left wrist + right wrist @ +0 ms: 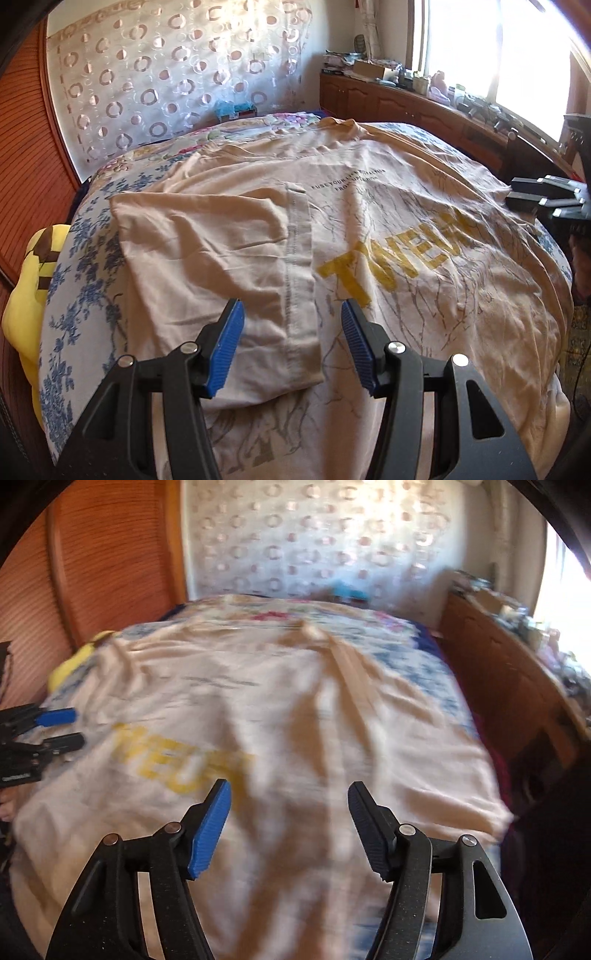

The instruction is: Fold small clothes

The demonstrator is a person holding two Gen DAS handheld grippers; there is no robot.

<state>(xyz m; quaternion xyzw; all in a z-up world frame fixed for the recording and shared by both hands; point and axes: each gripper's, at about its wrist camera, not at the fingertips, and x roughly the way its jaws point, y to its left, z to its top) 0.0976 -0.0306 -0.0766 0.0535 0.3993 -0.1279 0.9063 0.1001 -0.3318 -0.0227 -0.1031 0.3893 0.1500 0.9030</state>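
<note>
The T-shirt (369, 229) lies spread on the bed (85, 258), its left sleeve (207, 258) already folded inward. Your left claw (291, 321) and right claw (290, 801) both hover spread and empty. Next, pinch the right sleeve edge and fold it across to match.

Both wrist views tilt down, close over the shirt (406, 221) (shared); right blurred.
</note>
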